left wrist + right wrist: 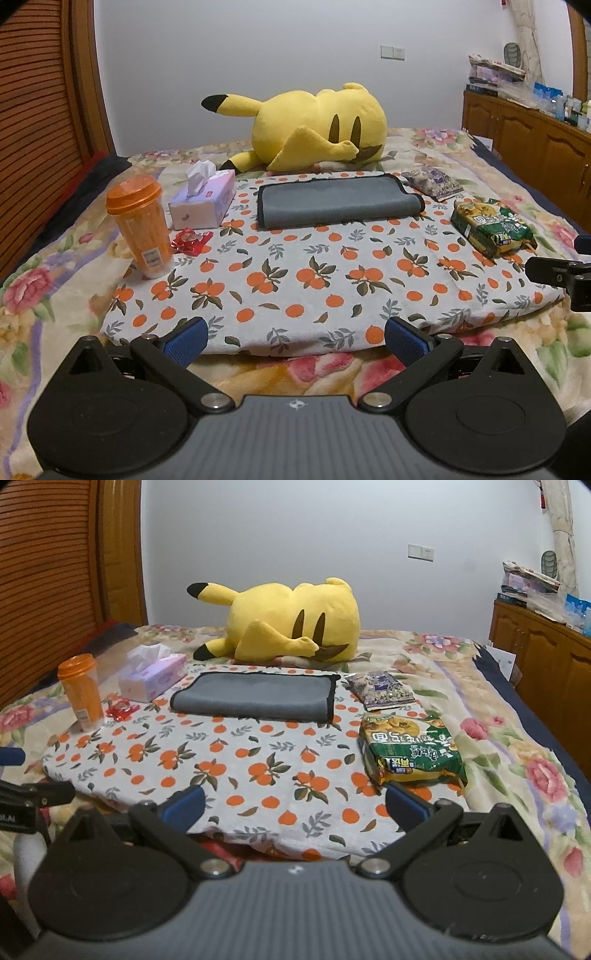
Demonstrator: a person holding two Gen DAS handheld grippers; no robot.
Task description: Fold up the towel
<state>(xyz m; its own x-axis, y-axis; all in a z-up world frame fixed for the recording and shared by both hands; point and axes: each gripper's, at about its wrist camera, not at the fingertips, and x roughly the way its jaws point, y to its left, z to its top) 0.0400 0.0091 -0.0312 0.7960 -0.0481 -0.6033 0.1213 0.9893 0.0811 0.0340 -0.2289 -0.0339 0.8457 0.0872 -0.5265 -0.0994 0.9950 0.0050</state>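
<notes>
A grey towel with a black edge (pixel 338 201) lies folded into a long rectangle at the far side of an orange-print cloth (pixel 314 280) on the bed. It also shows in the right wrist view (pixel 255 696). My left gripper (pixel 295 338) is open and empty, over the near edge of the cloth, well short of the towel. My right gripper (pixel 295 806) is open and empty, also at the near edge. Part of the right gripper shows at the right edge of the left wrist view (pixel 561 277).
An orange cup (pixel 138 225), a tissue box (pixel 205 201) and a red wrapper (pixel 192 240) stand left of the towel. A purple packet (pixel 432 182) and a green snack bag (pixel 493 227) lie to the right. A yellow plush toy (pixel 314 127) lies behind. A wooden cabinet (pixel 535 140) stands far right.
</notes>
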